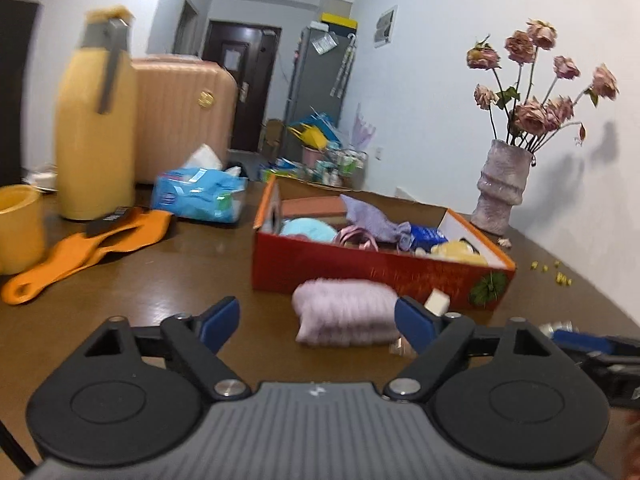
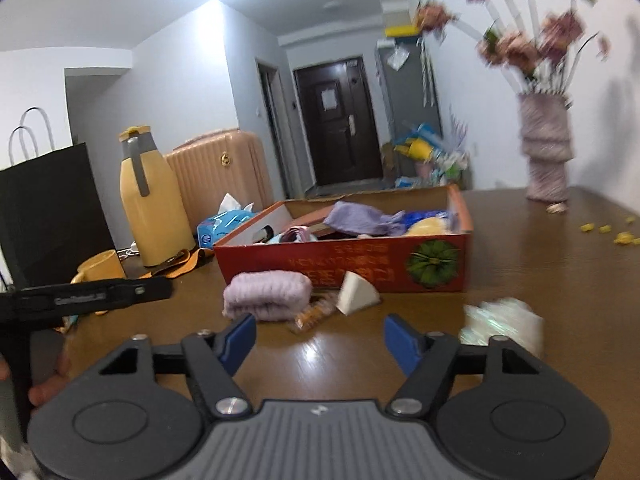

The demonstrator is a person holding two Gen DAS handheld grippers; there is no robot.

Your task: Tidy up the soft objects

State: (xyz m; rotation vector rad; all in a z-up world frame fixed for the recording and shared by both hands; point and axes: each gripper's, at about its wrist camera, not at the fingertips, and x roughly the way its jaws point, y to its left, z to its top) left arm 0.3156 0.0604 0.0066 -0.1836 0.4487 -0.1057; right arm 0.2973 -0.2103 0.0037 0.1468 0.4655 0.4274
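A folded lilac knit cloth (image 1: 346, 312) lies on the brown table (image 1: 180, 280) in front of a red cardboard box (image 1: 360, 272). My left gripper (image 1: 318, 320) is open just short of the cloth, with its right fingertip (image 1: 412, 320) at the cloth's right edge and no pad pressing on it. The box holds a lilac cloth (image 1: 372, 216), a pale blue round item (image 1: 308, 230), a pink item and a yellow plush (image 1: 456, 250). My right gripper (image 2: 320, 340) is open over bare table, nothing between its fingers. Ahead of it are the folded cloth (image 2: 267, 295), a white wedge sponge (image 2: 356, 292) and a crinkly white packet (image 2: 500, 320).
A yellow flask (image 1: 94, 132), yellow mug (image 1: 20, 228), orange cloth (image 1: 88, 248) and blue tissue pack (image 1: 198, 196) stand at the left. A vase of dried roses (image 1: 504, 188) is at the right by the wall. A small orange snack packet (image 2: 314, 314) lies beside the sponge.
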